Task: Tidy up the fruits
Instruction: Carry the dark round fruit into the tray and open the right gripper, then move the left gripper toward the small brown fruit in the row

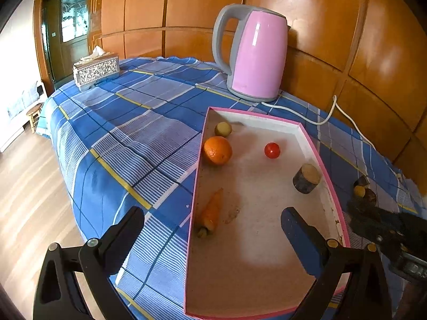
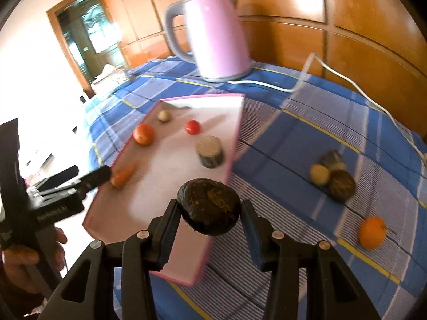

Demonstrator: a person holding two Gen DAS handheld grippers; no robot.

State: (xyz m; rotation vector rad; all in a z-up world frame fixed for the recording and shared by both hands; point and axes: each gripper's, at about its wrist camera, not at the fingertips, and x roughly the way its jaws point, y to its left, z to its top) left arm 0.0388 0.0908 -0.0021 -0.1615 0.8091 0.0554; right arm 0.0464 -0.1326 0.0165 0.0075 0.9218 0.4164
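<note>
Your right gripper [image 2: 210, 213] grips a dark round fruit [image 2: 209, 209] just above the near edge of the pink box [image 2: 229, 157], so carry it forward and release inside, while your left gripper [image 1: 213, 224] waits wide open, holding nothing.

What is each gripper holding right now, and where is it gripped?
The right gripper pinches a dark brown, rough round fruit by its two opposite sides. The left gripper is open and holds nothing.
</note>
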